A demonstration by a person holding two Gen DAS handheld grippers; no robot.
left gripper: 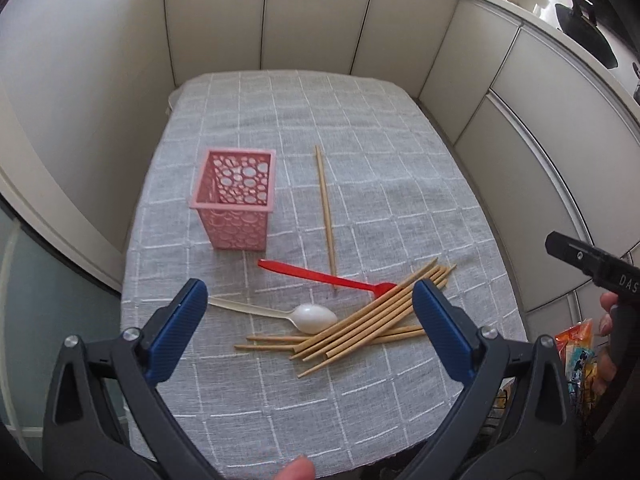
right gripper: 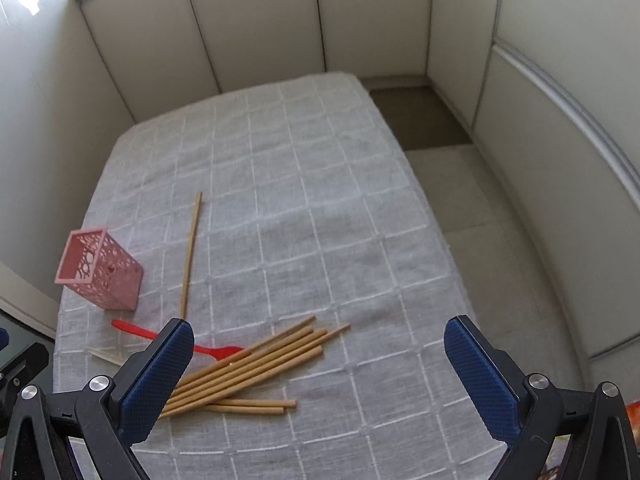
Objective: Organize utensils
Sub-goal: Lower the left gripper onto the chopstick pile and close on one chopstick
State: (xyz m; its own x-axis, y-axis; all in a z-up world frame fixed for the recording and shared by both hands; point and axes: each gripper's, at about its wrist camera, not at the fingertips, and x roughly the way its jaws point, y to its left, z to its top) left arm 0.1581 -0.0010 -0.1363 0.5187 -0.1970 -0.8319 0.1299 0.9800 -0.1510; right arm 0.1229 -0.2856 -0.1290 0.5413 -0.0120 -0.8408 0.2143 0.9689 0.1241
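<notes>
A pink perforated holder (left gripper: 236, 200) stands upright and empty on the grey checked tablecloth (left gripper: 360, 160); it also shows in the right wrist view (right gripper: 100, 270). A pile of wooden chopsticks (left gripper: 368, 320) lies in front, also seen from the right (right gripper: 248, 372). One lone chopstick (left gripper: 326, 216) lies apart (right gripper: 190, 256). A red fork (left gripper: 320, 276) and a white spoon (left gripper: 304, 316) lie by the pile. My left gripper (left gripper: 310, 300) is open and empty above the spoon. My right gripper (right gripper: 318, 344) is open and empty above the pile's right end.
Beige cabinet panels (left gripper: 312, 12) ring the table. The right tool's body (left gripper: 592, 268) shows at the right edge of the left view. Snack packets (left gripper: 576, 344) lie beyond the table's right edge. A beige bench (right gripper: 480, 208) runs along the right.
</notes>
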